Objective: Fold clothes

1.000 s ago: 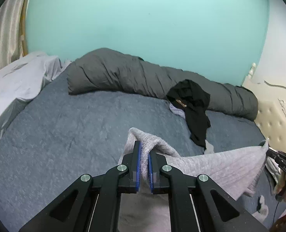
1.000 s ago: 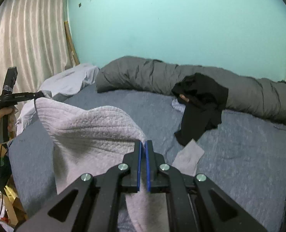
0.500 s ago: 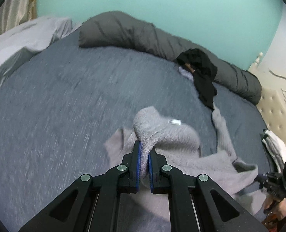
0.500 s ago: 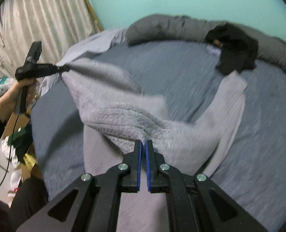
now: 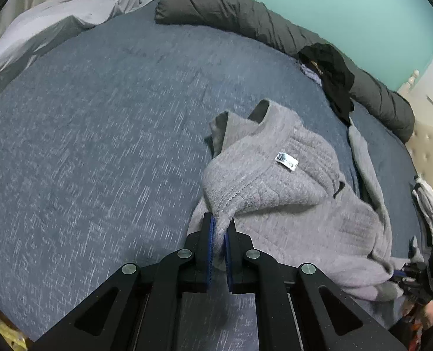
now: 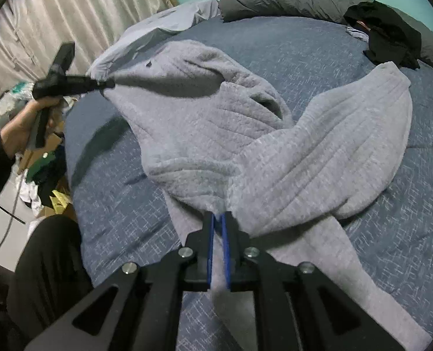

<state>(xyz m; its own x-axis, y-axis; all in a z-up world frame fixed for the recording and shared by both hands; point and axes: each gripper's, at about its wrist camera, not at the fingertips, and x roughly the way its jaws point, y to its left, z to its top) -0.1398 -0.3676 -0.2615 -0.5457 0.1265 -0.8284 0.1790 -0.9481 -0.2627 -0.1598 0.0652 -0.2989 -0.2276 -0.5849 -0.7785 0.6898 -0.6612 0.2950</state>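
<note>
The left gripper has its jaws clamped on a bunched edge of the grey sweater, which spreads ahead and to the right of them over the bed. A white label shows on the sweater ahead of the jaws. The right gripper likewise has its jaws closed on a fold of the sweater, which lies crumpled ahead of them, one sleeve reaching forward and right. Far ahead lie a black garment and a dark duvet. A hand holds the left gripper.
</note>
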